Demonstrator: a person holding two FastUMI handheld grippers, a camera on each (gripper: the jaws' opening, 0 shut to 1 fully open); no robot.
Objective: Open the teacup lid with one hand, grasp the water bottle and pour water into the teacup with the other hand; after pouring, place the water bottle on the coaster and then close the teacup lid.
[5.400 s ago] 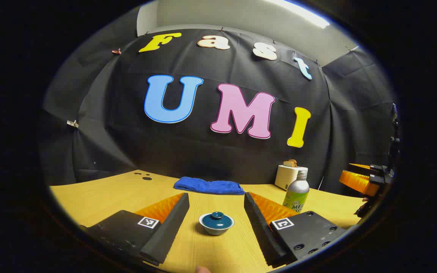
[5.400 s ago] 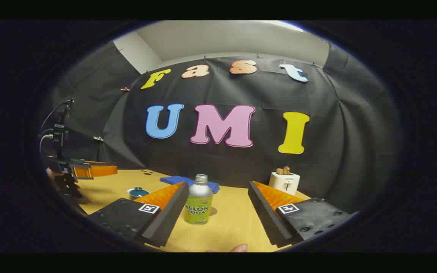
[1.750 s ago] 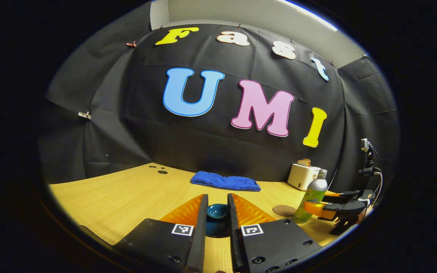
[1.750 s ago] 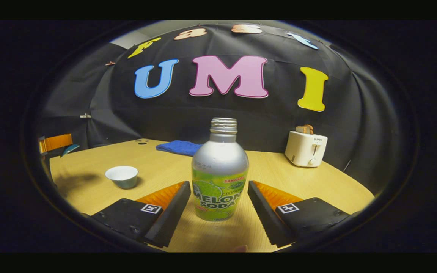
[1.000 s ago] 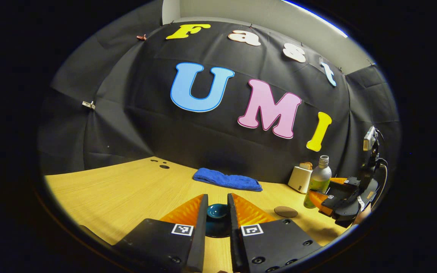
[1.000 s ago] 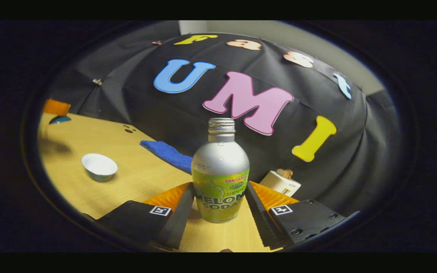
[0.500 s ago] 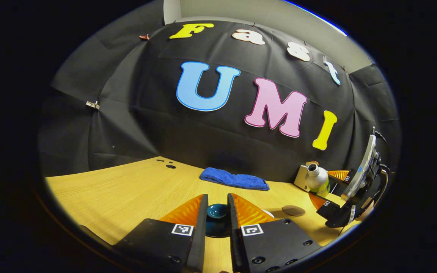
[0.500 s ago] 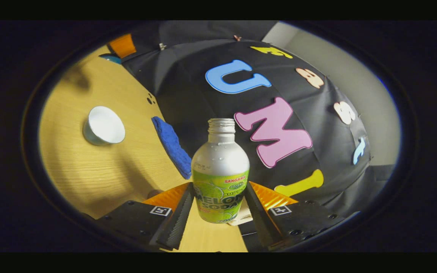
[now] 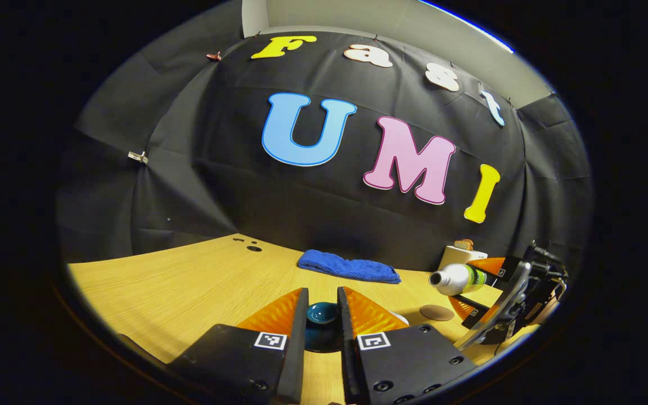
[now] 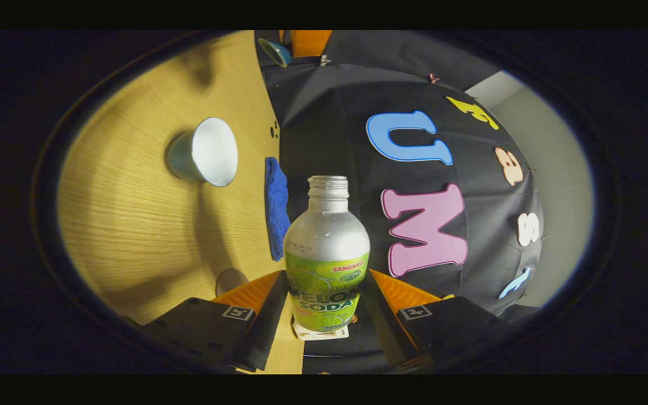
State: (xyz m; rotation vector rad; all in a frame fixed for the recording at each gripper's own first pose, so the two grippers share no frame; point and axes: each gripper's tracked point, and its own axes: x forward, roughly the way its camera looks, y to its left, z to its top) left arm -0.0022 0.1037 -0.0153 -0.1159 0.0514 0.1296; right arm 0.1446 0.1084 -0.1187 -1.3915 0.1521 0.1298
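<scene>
My left gripper (image 9: 322, 306) is shut on the knob of the teal teacup lid (image 9: 322, 316), which it holds lifted off the cup. In the right gripper view that lid (image 10: 276, 50) hangs at the top beside an orange finger (image 10: 308, 40). The teacup (image 10: 206, 152) stands uncovered on the wooden table, showing its white inside. My right gripper (image 10: 324, 284) is shut on the silver and green water bottle (image 10: 327, 253), uncapped. From the left gripper view the bottle (image 9: 454, 278) lies about level in the right gripper (image 9: 477, 284), its mouth pointing left above the table.
A round brown coaster (image 9: 436, 312) lies on the table below the bottle, and shows as the coaster (image 10: 230, 279) near my right fingers. A folded blue towel (image 9: 349, 266) lies by the back wall. A white toaster (image 9: 462, 253) stands at the back right.
The right gripper has rolled further over, taking the bottle from a slant to about level, mouth toward the teacup side. The left gripper has kept still with the lid.
</scene>
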